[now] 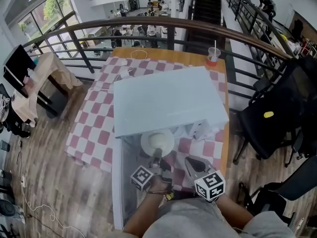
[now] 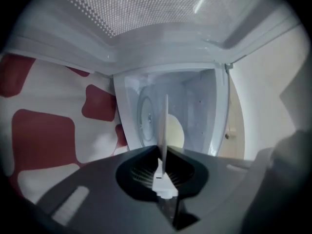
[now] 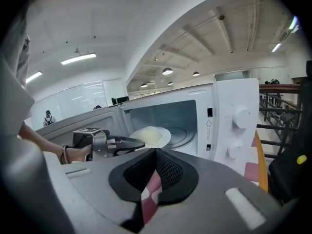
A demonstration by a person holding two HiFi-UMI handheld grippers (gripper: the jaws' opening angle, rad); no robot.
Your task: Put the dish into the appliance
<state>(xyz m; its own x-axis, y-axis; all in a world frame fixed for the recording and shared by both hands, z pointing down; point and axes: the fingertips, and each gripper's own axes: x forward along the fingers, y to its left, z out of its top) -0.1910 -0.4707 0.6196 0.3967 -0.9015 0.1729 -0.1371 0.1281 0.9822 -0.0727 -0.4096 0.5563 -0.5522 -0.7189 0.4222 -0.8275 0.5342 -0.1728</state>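
one white dish (image 1: 157, 141) sat clamped in the left tongs (image 1: 157, 154) at the open microwave (image 1: 168, 100) mouth, while the right tongs (image 1: 192, 161) were closed and empty.

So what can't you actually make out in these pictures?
- Head view: the microwave cavity is hidden under its own top.
- Left gripper view: the dish shows edge-on, so its face is unseen.
- Head view: what the cup holds is too small to tell.
- Right gripper view: the dial markings are too small to read.
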